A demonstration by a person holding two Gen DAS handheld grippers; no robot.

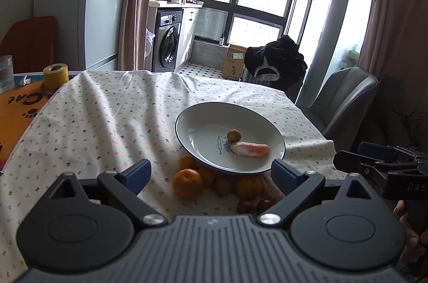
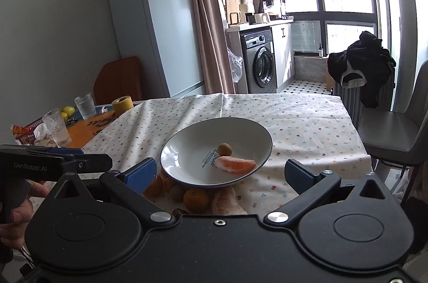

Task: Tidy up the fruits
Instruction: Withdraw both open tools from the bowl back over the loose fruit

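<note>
Two empty hand-held grippers poised over loose fruit beside a partly filled plate.

Left wrist view: the left hand-held gripper (image 1: 211,170) is spread wide and empty at lower centre, framing the small orange mandarins (image 1: 187,182) clustered on the flower-print cloth of the counter (image 1: 93,122), just under the near rim of the white, dark-rimmed ceramic plate (image 1: 192,122); a peeled orange segment (image 1: 250,149) and a small round brown fruit (image 1: 234,135) lie inside, apparently sorted. Right wrist view: the right hand-held gripper (image 2: 220,172) is likewise released and empty, aimed at the plate, likely ready for the next pick.
</note>
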